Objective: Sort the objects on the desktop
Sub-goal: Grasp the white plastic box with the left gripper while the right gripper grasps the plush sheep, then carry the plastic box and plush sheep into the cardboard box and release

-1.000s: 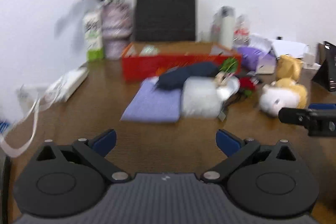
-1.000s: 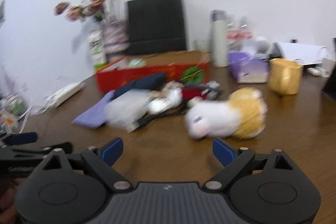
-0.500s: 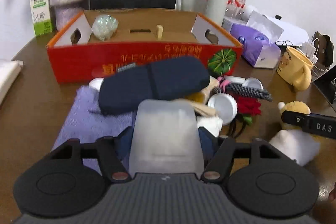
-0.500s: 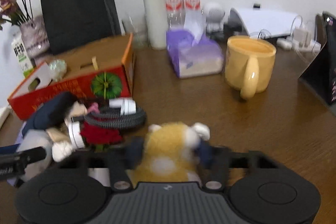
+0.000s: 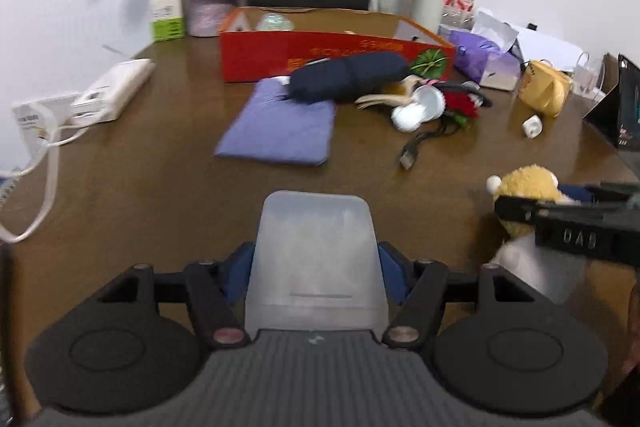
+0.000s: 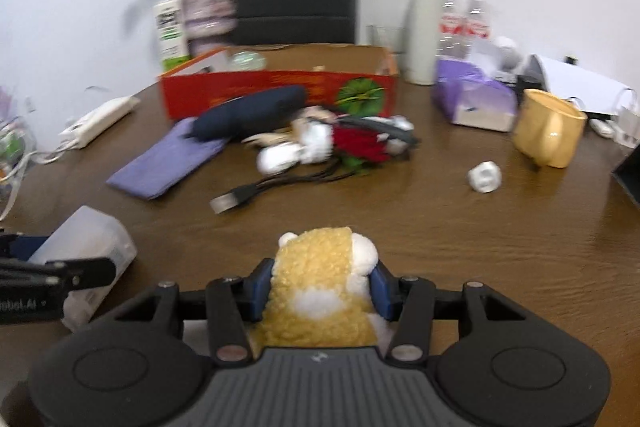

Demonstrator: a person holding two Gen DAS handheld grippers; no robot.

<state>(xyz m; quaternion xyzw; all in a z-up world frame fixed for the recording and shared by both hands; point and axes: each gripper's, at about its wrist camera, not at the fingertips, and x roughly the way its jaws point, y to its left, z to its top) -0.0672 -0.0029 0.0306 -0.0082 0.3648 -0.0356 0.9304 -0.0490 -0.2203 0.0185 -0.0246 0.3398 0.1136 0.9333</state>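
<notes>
**Between Both Grippers: Slip and Snag Hazards, Both Loads Held**

Between the blue pads of the left gripper [image 5: 316, 277] sits a translucent plastic box [image 5: 316, 259], clamped on its two side walls, near the front edge of the wooden table [image 5: 160, 187]. The box is smooth, hard and rounded at the corners; under light pressure it may slide out, and under heavy pressure its thin walls may flex.

The right gripper [image 6: 320, 289] is closed on a yellow-and-white plush toy [image 6: 320, 291]. The toy is soft, fleecy and compressible, so the grip is likely to hold, but the body may sag or rotate during transport.

Both loads sit close together, so the grippers may collide if they cross.

Ahead lies loose clutter: a purple cloth [image 5: 280, 123], a dark pouch [image 5: 348, 77] and a black USB cable [image 6: 280, 187], which may snag. A red cardboard box [image 5: 336, 55], open-topped, appears a possible destination.
</notes>
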